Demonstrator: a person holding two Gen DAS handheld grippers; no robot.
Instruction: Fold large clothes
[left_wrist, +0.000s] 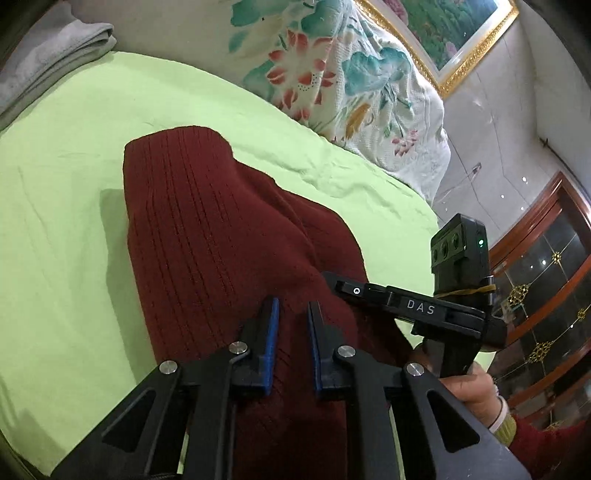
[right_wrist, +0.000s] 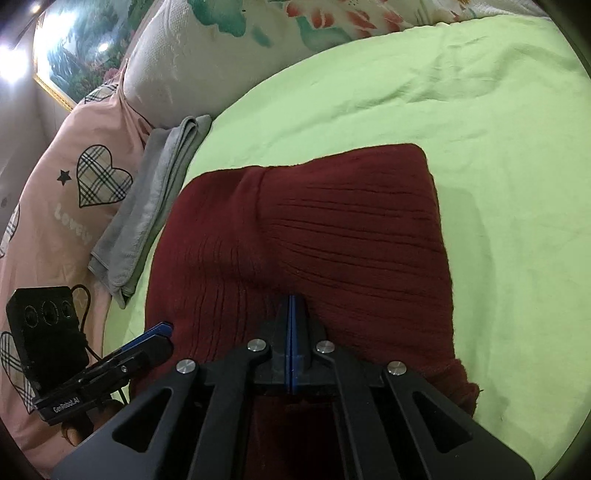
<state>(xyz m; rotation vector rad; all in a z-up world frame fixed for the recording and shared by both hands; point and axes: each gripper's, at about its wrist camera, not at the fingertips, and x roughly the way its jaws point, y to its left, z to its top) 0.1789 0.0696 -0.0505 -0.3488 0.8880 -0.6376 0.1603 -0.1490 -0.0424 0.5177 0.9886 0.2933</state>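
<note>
A dark red ribbed sweater (left_wrist: 207, 229) (right_wrist: 332, 229) lies folded into a rough rectangle on the light green bed sheet (left_wrist: 74, 166) (right_wrist: 480, 110). My left gripper (left_wrist: 293, 306) hovers over the sweater's near part with a narrow gap between its blue pads; only the cloth lying below shows through the gap. My right gripper (right_wrist: 291, 299) has its pads pressed together over the sweater's near edge, with nothing visible between them. In the left wrist view the right gripper (left_wrist: 328, 277) has its tip at the sweater's right side. The left gripper (right_wrist: 166, 332) sits at the sweater's left edge.
A folded grey towel (left_wrist: 55, 48) (right_wrist: 147, 206) lies beside the sweater. A floral pillow (left_wrist: 332, 74) (right_wrist: 221, 55) and a pink quilt with hearts (right_wrist: 74, 184) border the bed. A wooden glass cabinet (left_wrist: 546, 295) stands at the right. A person's hand (left_wrist: 469, 391) holds the right gripper.
</note>
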